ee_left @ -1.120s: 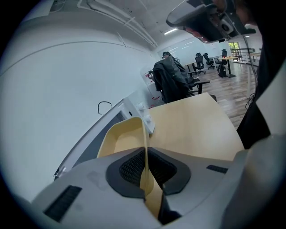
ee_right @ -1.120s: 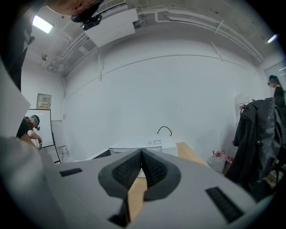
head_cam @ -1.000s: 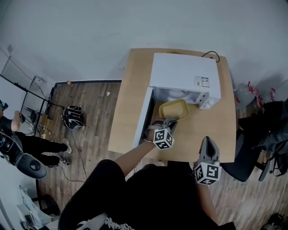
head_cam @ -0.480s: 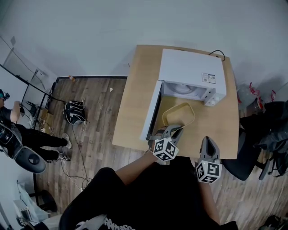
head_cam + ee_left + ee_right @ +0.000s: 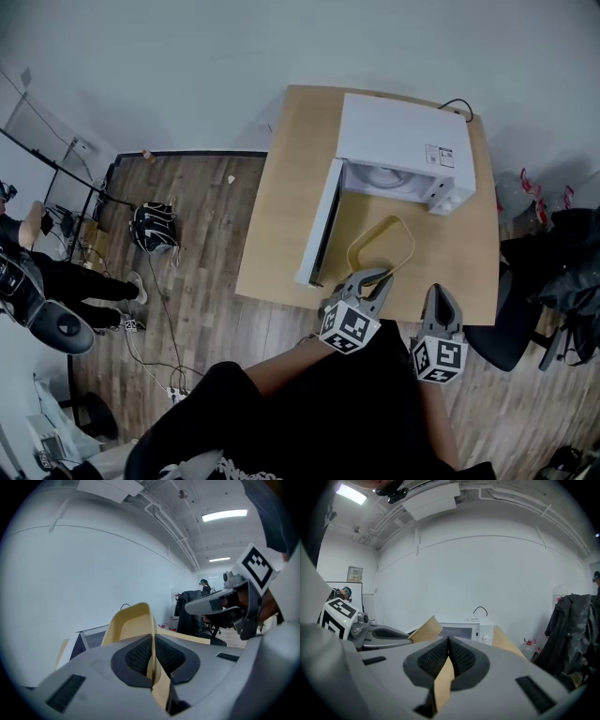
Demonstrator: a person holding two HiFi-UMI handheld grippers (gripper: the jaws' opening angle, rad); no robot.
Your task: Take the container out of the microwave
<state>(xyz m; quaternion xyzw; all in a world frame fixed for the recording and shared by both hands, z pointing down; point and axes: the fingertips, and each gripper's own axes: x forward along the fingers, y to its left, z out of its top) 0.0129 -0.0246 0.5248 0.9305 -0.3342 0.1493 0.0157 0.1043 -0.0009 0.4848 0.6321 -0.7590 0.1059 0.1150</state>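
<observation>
Two grippers hover over the near edge of the pale wooden surface (image 5: 281, 206). The left gripper (image 5: 375, 279) has its jaws pinching the wall of the yellow rectangular plastic container (image 5: 129, 624). The container hangs tipped on its side, clear of the oven, just in front of the open door (image 5: 322, 230). The right gripper (image 5: 440, 293) sits alongside, jaws pressed together on nothing. The white microwave (image 5: 398, 141) stands at the far right corner, and the small printed sticker (image 5: 441, 157) on its top is too small to read. A black cable (image 5: 457, 110) loops behind it. A black office chair (image 5: 511, 328) stands past the right edge, and a black-and-white bag (image 5: 153, 239) lies on the floor to the left.
</observation>
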